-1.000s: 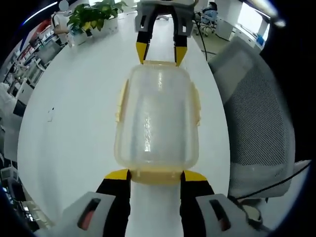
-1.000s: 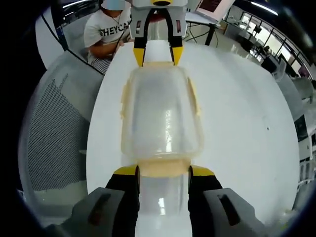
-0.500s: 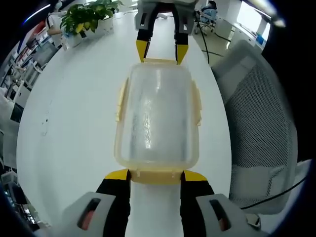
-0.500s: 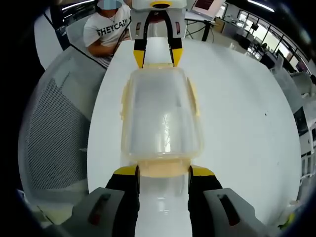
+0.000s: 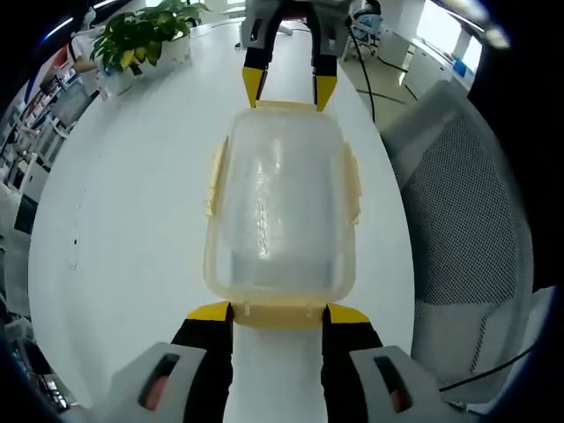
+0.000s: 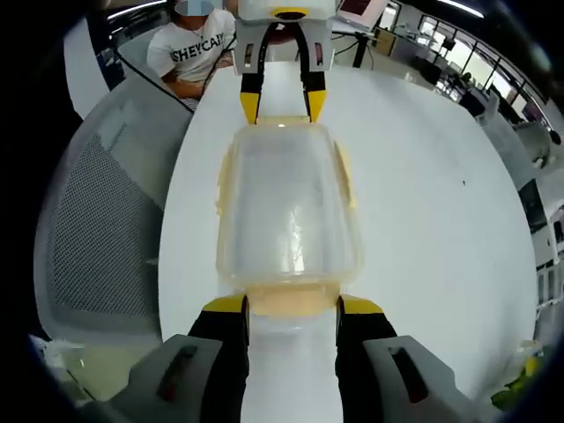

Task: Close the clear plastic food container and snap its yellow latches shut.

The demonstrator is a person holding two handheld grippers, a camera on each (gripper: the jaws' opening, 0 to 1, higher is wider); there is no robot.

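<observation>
Left gripper view, nearest first: the left gripper (image 5: 278, 312) has its yellow-tipped jaws spread about as wide as the container's end latch. The tips sit at either side of that near latch (image 5: 278, 314), touching or just short of it; I cannot tell whether they squeeze it.

Beyond lies the clear plastic container (image 5: 281, 208) on the white table (image 5: 132, 229), lid on, long axis running away from the camera. Yellow side latches (image 5: 214, 178) show along both long edges, lying close against the walls. At the far end the right gripper (image 5: 284, 90) faces this way, jaws apart, its tips at the far latch.

Past that, a potted plant (image 5: 145, 33) stands at the table's far left. A grey mesh chair (image 5: 458, 229) is beside the table to the right.

Right gripper view: the same arrangement mirrored. The right gripper (image 6: 291, 305) flanks its near latch (image 6: 291, 301) with jaws held wide; contact is unclear. The container (image 6: 286, 207) stretches ahead, and the left gripper (image 6: 275, 104) meets it at the far end. A seated person (image 6: 196, 48) is behind, with a mesh chair (image 6: 97, 220) on the left.
</observation>
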